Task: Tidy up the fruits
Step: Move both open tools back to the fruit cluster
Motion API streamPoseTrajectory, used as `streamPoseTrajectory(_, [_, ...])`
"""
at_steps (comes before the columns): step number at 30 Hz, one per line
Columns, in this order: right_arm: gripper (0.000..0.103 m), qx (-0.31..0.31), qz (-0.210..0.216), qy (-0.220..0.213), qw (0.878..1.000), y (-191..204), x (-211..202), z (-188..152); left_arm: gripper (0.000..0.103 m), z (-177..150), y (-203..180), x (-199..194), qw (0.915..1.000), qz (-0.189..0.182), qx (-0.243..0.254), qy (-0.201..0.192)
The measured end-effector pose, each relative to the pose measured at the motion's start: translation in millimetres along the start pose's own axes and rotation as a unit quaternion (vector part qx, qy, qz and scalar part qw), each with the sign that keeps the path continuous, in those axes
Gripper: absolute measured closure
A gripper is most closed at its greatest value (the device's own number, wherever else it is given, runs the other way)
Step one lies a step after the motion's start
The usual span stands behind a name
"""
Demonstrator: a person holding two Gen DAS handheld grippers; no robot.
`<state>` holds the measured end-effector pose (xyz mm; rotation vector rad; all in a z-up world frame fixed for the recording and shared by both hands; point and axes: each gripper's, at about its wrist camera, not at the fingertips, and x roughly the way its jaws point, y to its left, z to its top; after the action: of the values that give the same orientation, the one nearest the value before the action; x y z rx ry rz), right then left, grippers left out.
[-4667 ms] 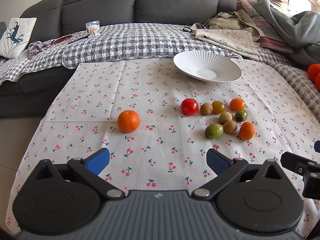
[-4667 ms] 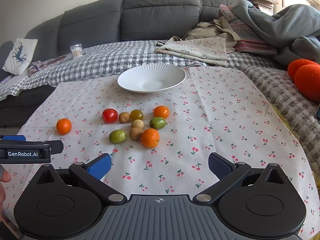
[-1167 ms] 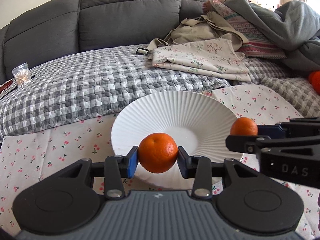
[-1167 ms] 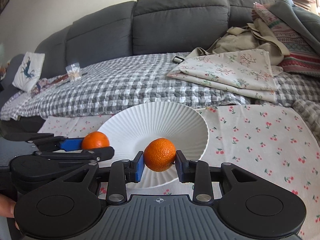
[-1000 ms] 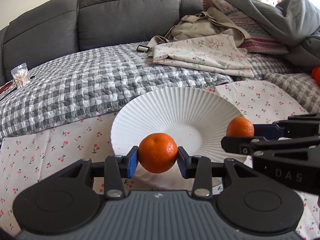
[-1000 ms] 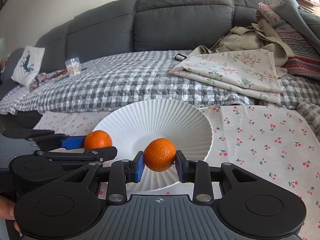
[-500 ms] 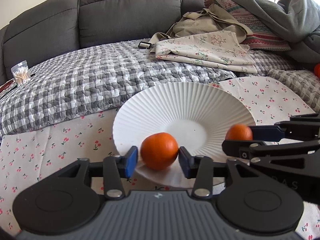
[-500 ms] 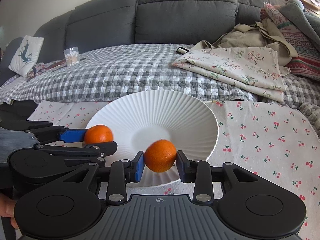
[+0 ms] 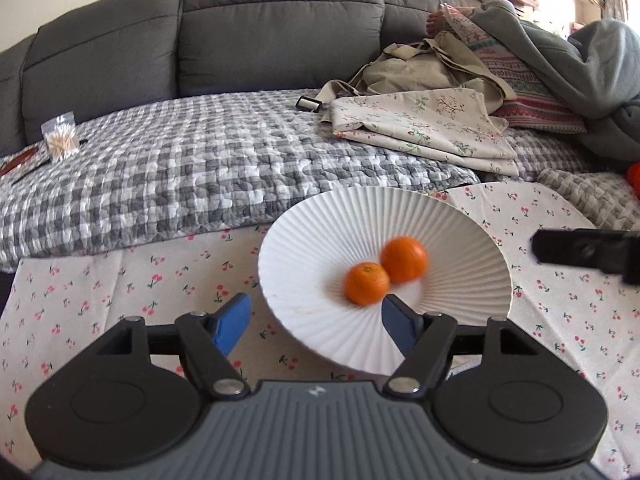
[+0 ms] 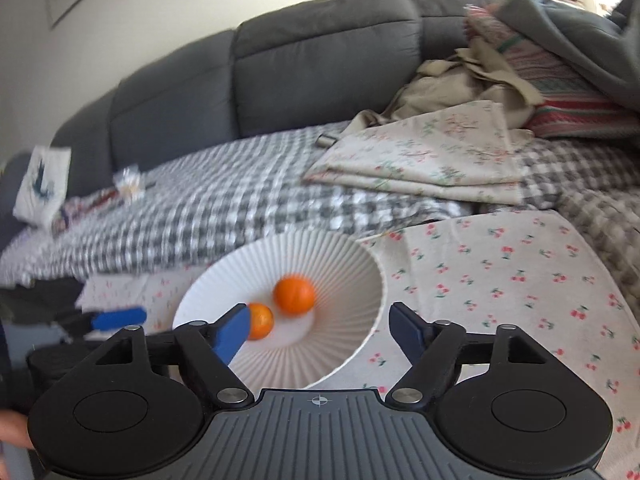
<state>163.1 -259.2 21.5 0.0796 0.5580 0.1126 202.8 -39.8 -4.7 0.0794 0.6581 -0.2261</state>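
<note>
Two oranges lie side by side in the white ribbed plate (image 9: 472, 236): one orange (image 9: 367, 283) nearer, the other orange (image 9: 404, 259) just behind it. In the right wrist view the plate (image 10: 352, 264) holds the same two, one orange (image 10: 294, 295) in the middle and one orange (image 10: 260, 321) partly behind my left blue pad. My left gripper (image 9: 316, 324) is open and empty at the plate's near rim. My right gripper (image 10: 320, 330) is open and empty above the plate's near side. The other fruits are out of view.
The plate sits on a cherry-print cloth (image 9: 120, 292) next to a grey checked quilt (image 9: 180, 176) and a grey sofa (image 9: 260, 40). Folded floral fabric (image 9: 420, 128) and piled clothes lie at the back right. A bag of toothpicks (image 9: 60, 140) sits far left.
Both grippers have opened and let go of their oranges, which now lie in the plate. Both grippers have drawn back a little; the right view has swung and blurred.
</note>
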Motion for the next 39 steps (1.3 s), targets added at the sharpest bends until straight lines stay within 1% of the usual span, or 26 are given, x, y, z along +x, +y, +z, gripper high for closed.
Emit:
streamPoseTrajectory(3, [0.018,0.023,-0.003,-0.006,1.000,-8,-12,3,0.031,0,3,-7,1.0000,-0.002,-0.008,0.001])
streamPoseTrajectory(6, [0.014,0.029,0.002,-0.010,1.000,-9,-21,3,0.030,-2,5,-15,0.9999,-0.006,-0.013,0.001])
streamPoseTrajectory(7, [0.013,0.026,0.003,-0.012,1.000,-7,-25,3,0.030,-2,6,-19,0.9999,-0.008,-0.015,0.001])
streamPoseTrajectory(9, [0.007,0.014,0.005,-0.018,1.000,0,-32,2,0.028,-5,6,-27,0.9997,-0.012,-0.019,0.003])
streamPoseTrajectory(14, [0.001,-0.009,0.010,-0.030,0.999,18,-51,-3,0.025,-10,6,-45,0.9995,-0.019,-0.023,0.010])
streamPoseTrajectory(18, [0.000,-0.020,0.012,-0.017,1.000,27,-62,-13,0.021,-17,7,-60,0.9991,-0.025,-0.032,0.013])
streamPoseTrajectory(21, [0.000,-0.021,0.018,-0.016,0.999,32,-74,-21,0.018,-22,6,-70,0.9987,-0.026,-0.037,0.021])
streamPoseTrajectory(23, [0.000,-0.021,0.021,-0.014,0.999,36,-80,-27,0.014,-26,7,-77,0.9986,-0.027,-0.041,0.021])
streamPoseTrajectory(25, [0.000,-0.024,0.014,-0.013,1.000,40,-87,-33,0.008,-31,7,-84,0.9985,-0.023,-0.047,0.019])
streamPoseTrajectory(29, [0.000,-0.027,0.005,-0.016,1.000,47,-99,-47,0.006,-39,6,-92,0.9977,-0.028,-0.054,0.028])
streamPoseTrajectory(33, [0.000,-0.029,0.011,-0.021,0.999,51,-107,-52,0.002,-47,4,-100,0.9980,-0.018,-0.054,0.029])
streamPoseTrajectory(37, [0.000,-0.008,0.029,-0.007,1.000,48,-107,-54,0.001,-55,7,-108,0.9979,-0.012,-0.056,0.029])
streamPoseTrajectory(39, [0.000,0.000,0.025,0.001,1.000,46,-105,-54,0.001,-58,9,-110,0.9975,-0.015,-0.062,0.031])
